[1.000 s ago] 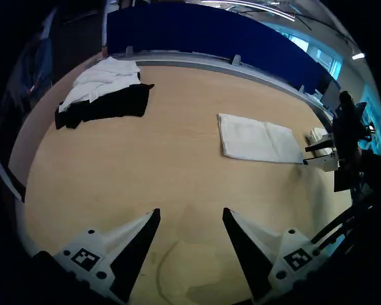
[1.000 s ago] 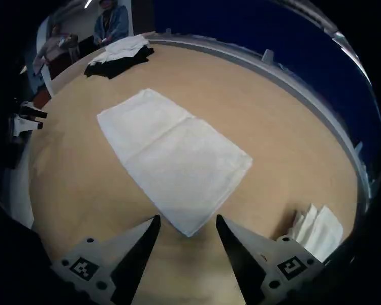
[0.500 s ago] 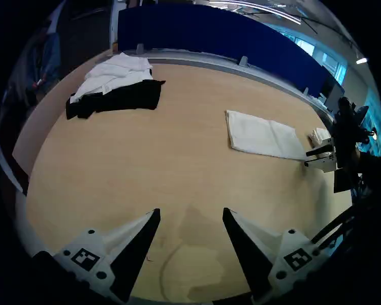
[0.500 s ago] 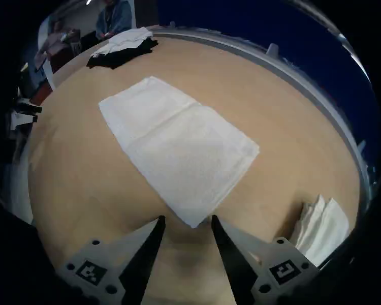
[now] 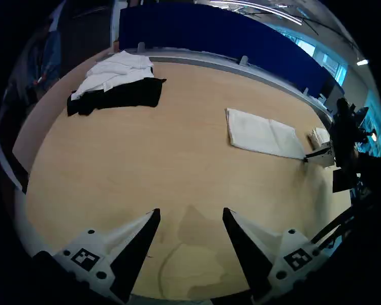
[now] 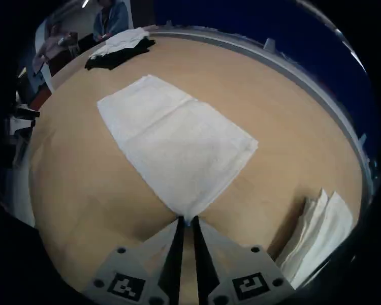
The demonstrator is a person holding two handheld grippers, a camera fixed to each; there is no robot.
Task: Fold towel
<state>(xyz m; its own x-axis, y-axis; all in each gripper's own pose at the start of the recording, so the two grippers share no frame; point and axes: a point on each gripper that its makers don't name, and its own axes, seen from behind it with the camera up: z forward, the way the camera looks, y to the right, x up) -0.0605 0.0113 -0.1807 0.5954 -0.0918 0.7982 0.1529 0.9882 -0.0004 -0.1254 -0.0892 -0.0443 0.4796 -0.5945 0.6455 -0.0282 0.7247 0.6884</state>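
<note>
The jaws of the right gripper [image 6: 186, 219] are clenched on the near corner of the single white terry-cloth towel [image 6: 175, 147], with only a thin slit left between the two fingers. From that pinched corner the towel fans away across the pale wood worktop [image 6: 84, 203]. It lies flat as a long rectangle, and a fold line crosses it about halfway up. All its other corners rest on the wood.

The jaws of the left gripper [image 5: 190, 211] are released and spread wide above bare worktop, touching nothing. In the left gripper view the towel [image 5: 264, 134] sits well off to the right, and the right gripper shows at its near corner, held by a dark-sleeved arm [image 5: 345, 137].

Three lots of fabric lie on the worktop:
- The towel, in the middle.
- One stack of folded white cloths [image 6: 317, 234] near the right edge, just beside the right gripper but apart from the towel.
- One heap of white and black garments [image 5: 114, 86] at the far corner, well apart from both.

A grey raised rim [image 5: 205, 58] and a dark blue partition screen [image 5: 216, 30] close off the far edge. A person in a blue top [image 6: 112, 18] stands beyond the garment heap. Between the towel and the left gripper the wood is open, as is the strip between towel and rim.
</note>
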